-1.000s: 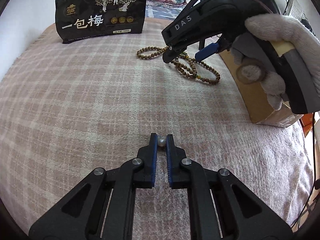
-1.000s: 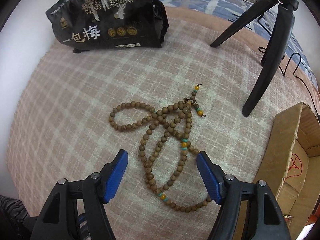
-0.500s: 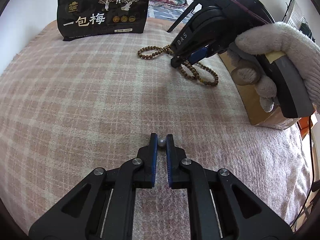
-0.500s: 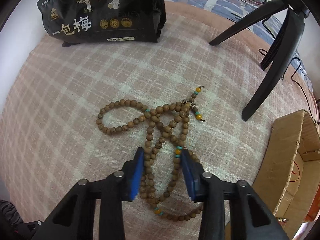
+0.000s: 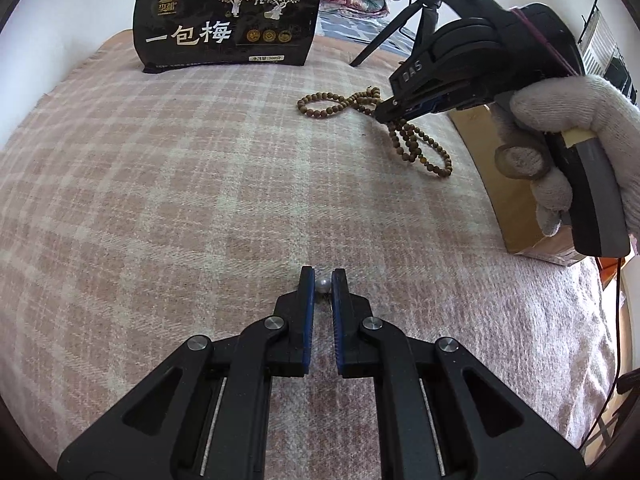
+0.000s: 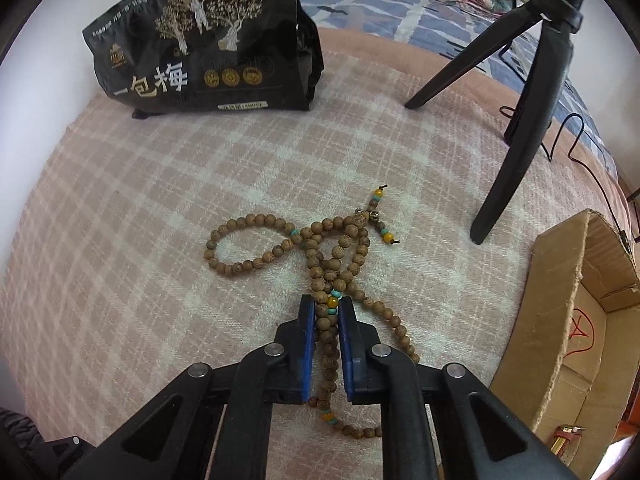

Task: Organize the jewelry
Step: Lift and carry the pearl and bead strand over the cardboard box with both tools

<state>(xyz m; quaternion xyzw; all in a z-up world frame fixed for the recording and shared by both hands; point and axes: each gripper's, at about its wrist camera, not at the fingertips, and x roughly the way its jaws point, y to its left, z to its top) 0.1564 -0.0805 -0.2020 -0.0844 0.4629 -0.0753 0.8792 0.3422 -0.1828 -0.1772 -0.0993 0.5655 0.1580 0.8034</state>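
Observation:
A long wooden bead necklace (image 6: 280, 240) with orange and teal beads lies looped on the pink plaid blanket; it also shows in the left wrist view (image 5: 340, 104). My right gripper (image 6: 325, 308) is shut on its strands near the middle, seen from the side in the left wrist view (image 5: 384, 114). My left gripper (image 5: 322, 280) is shut on a small pearl (image 5: 322, 285) and holds it low over the blanket near the front.
An open cardboard box (image 6: 576, 312) stands at the right, also in the left wrist view (image 5: 508, 184). A black snack bag (image 6: 208, 52) stands at the back. A black tripod (image 6: 524, 92) stands behind the necklace, with a cable beside it.
My right gripper has come down and closed its jaws on the bead necklace strands. My left gripper still holds the pearl, nearly still.

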